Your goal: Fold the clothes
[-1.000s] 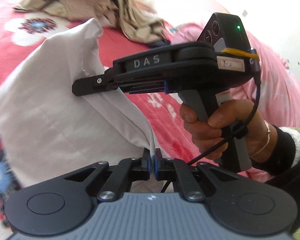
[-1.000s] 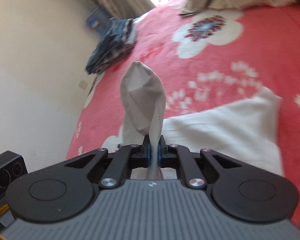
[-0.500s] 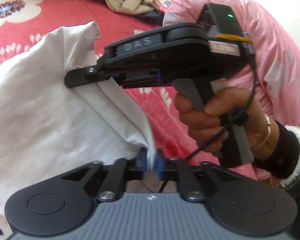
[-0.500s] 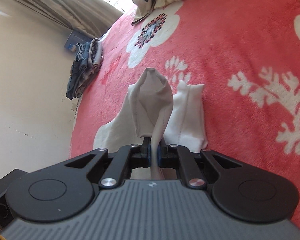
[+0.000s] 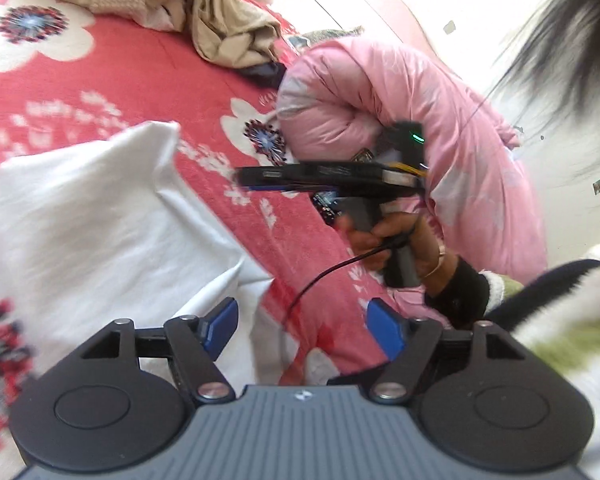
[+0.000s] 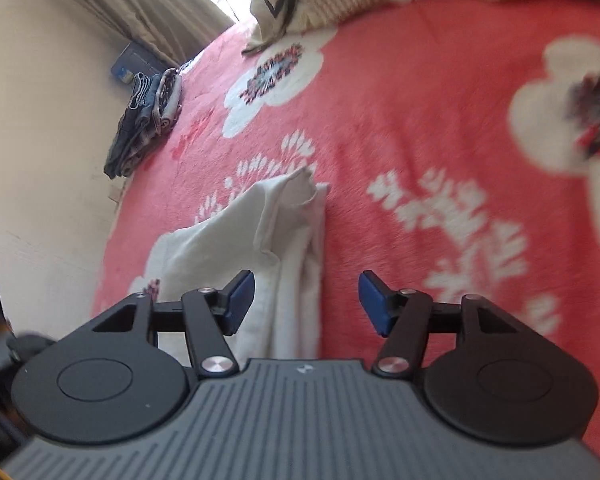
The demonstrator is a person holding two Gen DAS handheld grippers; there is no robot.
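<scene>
On the red floral blanket [image 6: 420,128], folded white garment [image 6: 236,236] lying released, left gripper [image 5: 302,326] and right gripper [image 6: 306,300] just above it, jaws just spread, pinching nothing.

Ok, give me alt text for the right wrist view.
An open right hand-held gripper, jaws just parted, hovers over a folded white garment lying on a red floral blanket. Folded dark clothes sit by the wall.

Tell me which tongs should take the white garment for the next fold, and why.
Probably the left tongs: open, just released, with the white garment spread wide beside its left pad. The right tongs, also open after letting go, face only the garment's narrow folded edge.
</scene>
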